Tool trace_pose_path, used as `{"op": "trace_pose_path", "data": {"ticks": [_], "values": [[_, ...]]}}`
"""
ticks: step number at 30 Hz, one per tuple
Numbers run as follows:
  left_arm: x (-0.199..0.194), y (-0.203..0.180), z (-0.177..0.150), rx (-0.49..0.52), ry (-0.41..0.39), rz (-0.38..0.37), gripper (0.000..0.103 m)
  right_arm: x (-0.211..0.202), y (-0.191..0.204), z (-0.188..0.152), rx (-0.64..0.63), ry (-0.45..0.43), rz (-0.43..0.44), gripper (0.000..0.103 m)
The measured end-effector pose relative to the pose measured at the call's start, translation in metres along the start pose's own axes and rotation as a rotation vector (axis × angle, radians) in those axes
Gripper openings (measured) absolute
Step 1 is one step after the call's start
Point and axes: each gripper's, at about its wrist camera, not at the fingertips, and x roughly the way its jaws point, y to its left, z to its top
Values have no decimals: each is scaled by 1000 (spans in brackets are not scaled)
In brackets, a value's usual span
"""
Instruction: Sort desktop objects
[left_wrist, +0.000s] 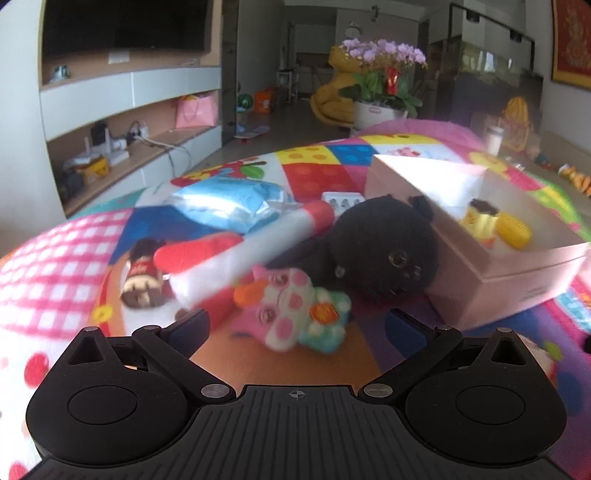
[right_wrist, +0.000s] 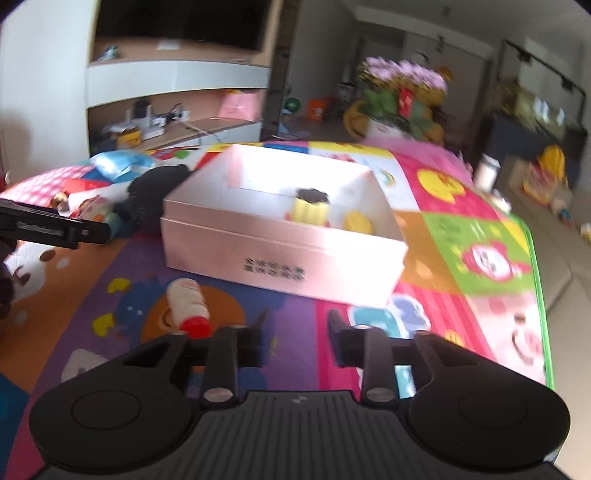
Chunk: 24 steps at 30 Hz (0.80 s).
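Nearest the left wrist camera, the left gripper (left_wrist: 295, 328) is hanging with its jaws spread wide and nothing between them, hovering just over a pink-spotted plush toy (left_wrist: 291, 314) that is lying on the colourful patchwork mat (left_wrist: 55, 258). Right behind the spotted toy a black plush cat (left_wrist: 373, 247) is sprawling, its head resting up against the side of the pink box (left_wrist: 509, 284). A white and red tube (left_wrist: 255, 247) is slanting across the pile, blurred, with one end over the spotted toy. To its left a small brown doll (left_wrist: 142, 277) is lying on its back, and behind the tube a blue shiny packet (left_wrist: 225, 206) is sitting with a small white blister tray (left_wrist: 341, 201) just beside it.

Over on the right wrist view, the right gripper (right_wrist: 295, 343) is showing its fingers (right_wrist: 338, 343) parted with only bare mat between them, gripping nothing. Just ahead and to the left of it, a small white bottle with a red cap (right_wrist: 190, 306) is lying on its side on the mat (right_wrist: 461, 236), apart from the box. The open box (right_wrist: 280, 258) is standing in the middle of the mat, and inside it a yellow fluted toy with a dark top (right_wrist: 310, 208) is standing beside a yellow rounded piece (right_wrist: 358, 223). At the left edge of this view the other gripper is poking in as a dark bar, level with the plush pile beside the box.
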Motion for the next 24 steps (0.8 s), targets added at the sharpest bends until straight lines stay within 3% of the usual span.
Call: {"op": "trace_pose_path", "data": {"ticks": [1,2,3,4,9,12,19,24], "values": [[4,-2,2,14,-3,13,103,-2,-5,-3,21,6,13,61],[6,-3,3,25,-6,19,99,-4,-8,-6,37,12,28,64],[7,-3,4,35,-9,23,84,-6,-11,-8,54,22,42,64],[7,-4,5,48,-8,29,77,-7,-14,-11,71,33,58,65],[-1,-3,1,74,-7,28,74,-7,-13,-18,120,82,151,65],[-20,-5,-7,106,-1,-15,73,-7,2,-16,97,78,182,65],[-83,-21,-44,197,54,-246,76,8,27,-6,50,92,215,63],[-99,-22,-64,212,72,-237,90,24,30,2,19,89,115,62]]}}
